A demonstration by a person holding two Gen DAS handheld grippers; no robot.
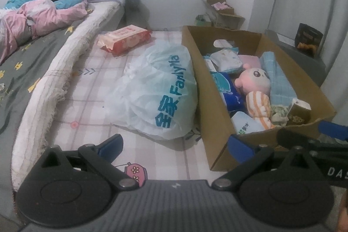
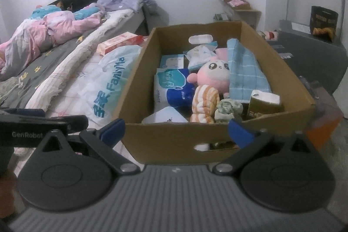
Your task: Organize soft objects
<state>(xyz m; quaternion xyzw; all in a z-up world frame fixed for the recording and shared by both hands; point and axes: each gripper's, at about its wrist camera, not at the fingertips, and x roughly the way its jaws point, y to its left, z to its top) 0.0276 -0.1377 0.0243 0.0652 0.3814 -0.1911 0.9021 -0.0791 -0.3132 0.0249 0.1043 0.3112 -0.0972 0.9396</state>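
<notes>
1. Plush [image 2: 214,75] lies in the box [image 2: 174,138], well ahead of both claws and untouched: pink, round-headed, fuzzy, with big glossy eyes.
2. Left claw [image 1: 176,148] hangs wide open over the checked sheet [image 1: 87,84], its blue-padded fingers [image 1: 109,146] holding nothing.
3. Right claw [image 2: 176,132] is spread just as wide and empty, its fingers framing the box's near wall, which has an oval hand slot.
4. Just past the left claw sits a crinkled white plastic bag [image 1: 156,88] with teal lettering, slumped against the box's left side.
5. The box is plain brown cardboard, rectangular and open-topped.
6. Against the plush lies a rolled orange-striped cloth [image 2: 205,103]; beside that, a crumpled green-patterned rag [image 2: 228,109] and an olive tissue pack [image 2: 261,107].
7. A folded blue waffle-checked towel [image 2: 245,71] leans on the right wall, touching the plush's head.
8. Glossy blue and white packs [image 2: 174,88] fill the left half of the box.
9. Beyond the bag lies a flat red wipes pack [image 1: 125,38] on the sheet.
10. Farther left, a frayed white mattress edge [image 1: 54,79] borders a grey bedspread with rumpled pink satin bedding [image 1: 39,19].
</notes>
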